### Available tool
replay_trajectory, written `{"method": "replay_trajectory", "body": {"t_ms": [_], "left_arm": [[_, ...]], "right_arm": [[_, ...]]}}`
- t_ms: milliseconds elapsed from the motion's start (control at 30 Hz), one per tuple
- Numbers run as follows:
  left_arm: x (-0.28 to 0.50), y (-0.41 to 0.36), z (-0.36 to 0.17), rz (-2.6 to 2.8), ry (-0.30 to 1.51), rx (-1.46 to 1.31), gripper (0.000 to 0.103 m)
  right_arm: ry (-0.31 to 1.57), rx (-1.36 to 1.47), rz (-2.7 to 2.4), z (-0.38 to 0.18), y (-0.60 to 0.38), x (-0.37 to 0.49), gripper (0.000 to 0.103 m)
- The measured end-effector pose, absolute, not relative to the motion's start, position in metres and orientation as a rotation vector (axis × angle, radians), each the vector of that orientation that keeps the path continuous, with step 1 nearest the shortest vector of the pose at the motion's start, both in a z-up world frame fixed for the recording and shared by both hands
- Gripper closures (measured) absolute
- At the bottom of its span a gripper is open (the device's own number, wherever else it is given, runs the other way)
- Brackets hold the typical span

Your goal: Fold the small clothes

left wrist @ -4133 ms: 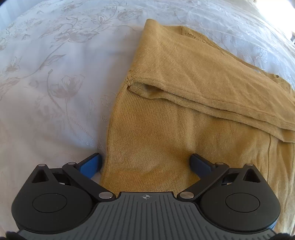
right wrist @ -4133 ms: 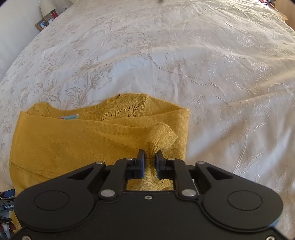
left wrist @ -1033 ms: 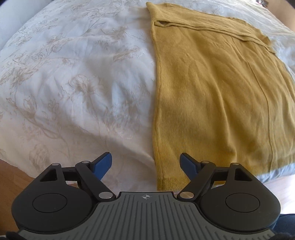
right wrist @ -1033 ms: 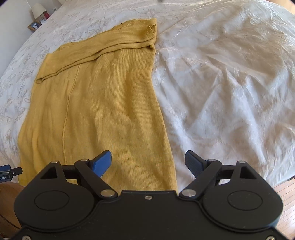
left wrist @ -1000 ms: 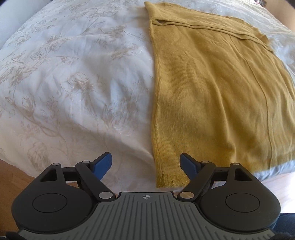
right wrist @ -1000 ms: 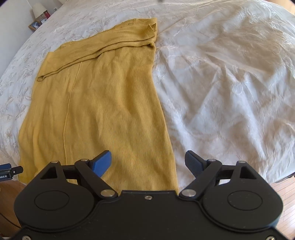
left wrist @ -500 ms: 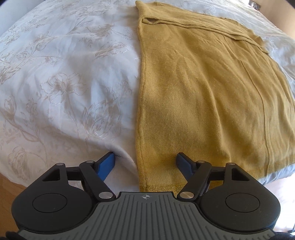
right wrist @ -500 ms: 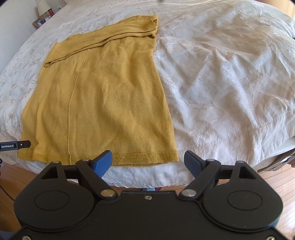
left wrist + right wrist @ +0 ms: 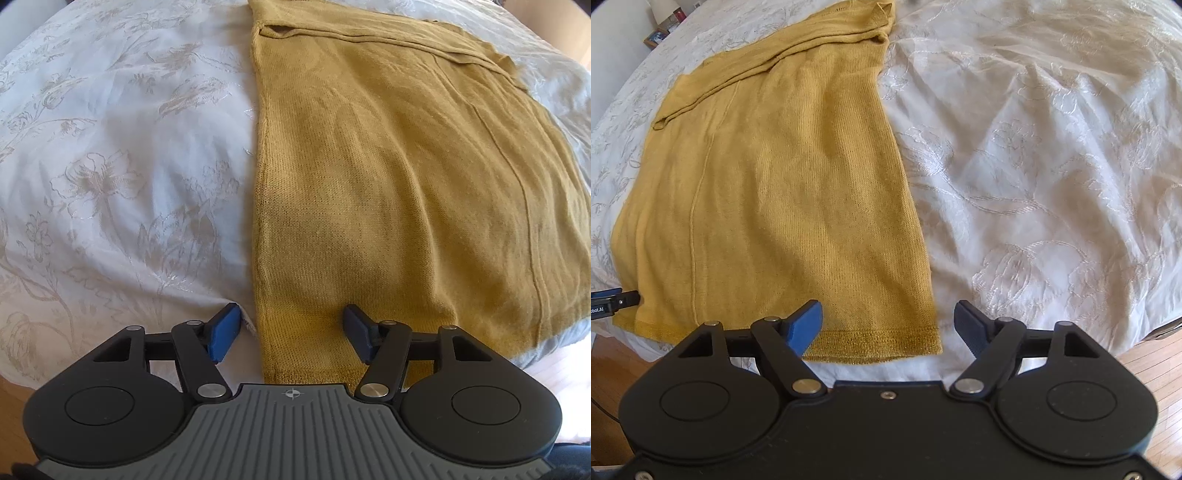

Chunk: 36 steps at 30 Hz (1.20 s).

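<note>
A mustard-yellow knit sweater (image 9: 388, 177) lies flat on the white embroidered bedspread (image 9: 110, 155), sleeves folded across its far end, hem toward me. My left gripper (image 9: 291, 334) is open, its jaws straddling the hem's left corner. In the right wrist view the sweater (image 9: 775, 184) fills the left half. My right gripper (image 9: 888, 325) is open, its jaws straddling the hem's right corner (image 9: 923, 343). The left gripper's tip (image 9: 613, 301) shows at the left edge.
The bedspread (image 9: 1052, 166) stretches rumpled to the right of the sweater. The bed's near edge drops to a wooden floor (image 9: 1145, 354). A bedside shelf with small items (image 9: 661, 26) stands at the far left.
Both grippers have moved forward and down to the sweater's hem. The left one now straddles the left corner, the right one the right corner. Both stay open.
</note>
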State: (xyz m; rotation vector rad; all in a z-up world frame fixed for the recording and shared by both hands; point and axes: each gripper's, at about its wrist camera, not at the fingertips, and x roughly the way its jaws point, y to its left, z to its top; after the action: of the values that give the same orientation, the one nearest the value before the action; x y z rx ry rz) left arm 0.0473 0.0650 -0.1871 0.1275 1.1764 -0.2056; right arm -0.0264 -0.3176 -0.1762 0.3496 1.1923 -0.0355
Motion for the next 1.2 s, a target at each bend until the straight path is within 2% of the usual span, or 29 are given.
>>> {"method": "replay_trajectory", "body": {"t_ms": [167,367,500,700,767,800,833,900,933,967,1000,1100,1200], "left_arm": [[0.052,0.067,-0.189,-0.2,1.183,0.124,0.038],[0.066,0.062,-0.194,-0.191,1.198,0.127,0.028],[0.068,0.06,-0.196,-0.195,1.196,0.13,0.025],[0.069,0.062,-0.198,-0.197,1.197,0.125,0.025],[0.068,0.064,-0.197,-0.206,1.199,0.121,0.03],[0.067,0.066,-0.194,-0.214,1.199,0.119,0.032],[0.066,0.066,-0.192,-0.223,1.197,0.12,0.039],[0.065,0.066,-0.188,-0.239,1.191,0.126,0.056],[0.064,0.066,-0.186,-0.255,1.194,0.115,0.07],[0.063,0.067,-0.184,-0.26,1.198,0.104,0.082],[0.063,0.068,-0.182,-0.267,1.201,0.093,0.088],[0.06,0.072,-0.173,-0.295,1.196,0.039,0.095],[0.056,0.077,-0.16,-0.304,1.161,0.0,0.095]], "right_arm": [[1.224,0.373,-0.031,-0.187,-0.319,-0.021,0.023],[1.215,0.394,0.007,-0.19,-0.32,-0.014,0.01],[1.211,0.397,0.035,-0.192,-0.318,-0.01,0.001],[1.216,0.382,0.049,-0.194,-0.316,-0.005,0.001],[1.217,0.398,0.043,-0.191,-0.32,-0.004,0.008],[1.215,0.408,0.04,-0.19,-0.324,-0.004,0.023],[1.215,0.426,0.037,-0.188,-0.328,-0.005,0.041],[1.219,0.498,0.053,-0.188,-0.336,-0.007,0.055],[1.218,0.527,0.061,-0.187,-0.338,-0.009,0.066],[1.216,0.539,0.063,-0.186,-0.338,-0.011,0.071],[1.209,0.548,0.063,-0.185,-0.339,-0.013,0.078],[1.171,0.6,0.055,-0.177,-0.34,-0.021,0.086],[1.109,0.637,0.048,-0.162,-0.342,-0.03,0.087]]}}
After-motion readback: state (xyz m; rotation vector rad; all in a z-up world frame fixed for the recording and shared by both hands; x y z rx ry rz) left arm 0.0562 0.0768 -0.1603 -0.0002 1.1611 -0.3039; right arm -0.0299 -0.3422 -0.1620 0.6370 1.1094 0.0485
